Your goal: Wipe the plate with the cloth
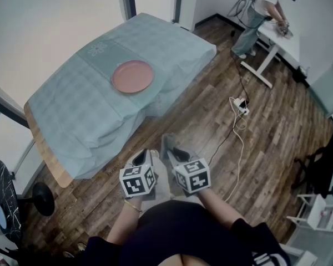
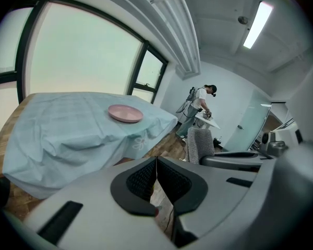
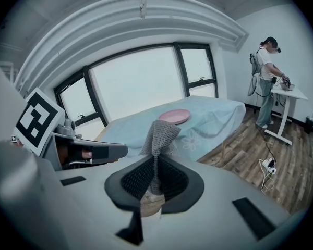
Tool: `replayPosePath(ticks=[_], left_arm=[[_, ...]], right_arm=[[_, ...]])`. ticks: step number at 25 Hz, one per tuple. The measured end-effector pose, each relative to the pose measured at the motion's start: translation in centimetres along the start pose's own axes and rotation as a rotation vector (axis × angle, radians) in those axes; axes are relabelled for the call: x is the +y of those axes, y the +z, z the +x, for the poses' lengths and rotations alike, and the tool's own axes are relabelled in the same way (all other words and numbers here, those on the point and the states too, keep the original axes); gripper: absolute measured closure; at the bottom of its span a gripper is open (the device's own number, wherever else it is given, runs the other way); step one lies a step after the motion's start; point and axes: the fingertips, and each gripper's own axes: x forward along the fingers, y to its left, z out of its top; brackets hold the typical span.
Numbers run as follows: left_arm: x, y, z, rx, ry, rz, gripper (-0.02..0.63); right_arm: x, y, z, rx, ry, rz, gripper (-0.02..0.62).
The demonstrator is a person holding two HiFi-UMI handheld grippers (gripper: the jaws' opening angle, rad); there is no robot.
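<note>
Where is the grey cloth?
In the right gripper view, the grey cloth is pinched in the right tool, over the wooden floor, short of the pink plate.

Place: office-like workroom.
Signs: a person (image 1: 263, 7) is working at a white desk (image 1: 283, 42); a power strip (image 1: 242, 106) is lying on plank flooring (image 1: 266, 137).
</note>
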Motion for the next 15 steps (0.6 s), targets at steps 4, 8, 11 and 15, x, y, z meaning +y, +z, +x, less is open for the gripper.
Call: replayPosePath(ticks=[4, 8, 11, 15], left_arm=[[1.0, 1.9, 2.0, -0.001, 0.003, -0.007, 0.589], [1.9, 3.8, 4.3, 0.002, -0.001, -0.003, 0.589], [2.7, 5.3, 6.0, 0.009, -0.003, 0.0, 0.589], [3.5, 7.6, 8.3, 0.019, -0.005, 0.005, 0.589]], right_arm=[[-1.1, 1.5, 2.1, 0.01, 0.003, 0.005, 0.563], [-2.5, 3.2, 4.3, 0.011, 0.0, 0.01, 0.563], [-3.4, 4.7, 5.9, 0.014, 0.001, 0.011, 0.563], [-4.8, 7.2, 8.1, 0.013, -0.002, 0.011, 0.563]])
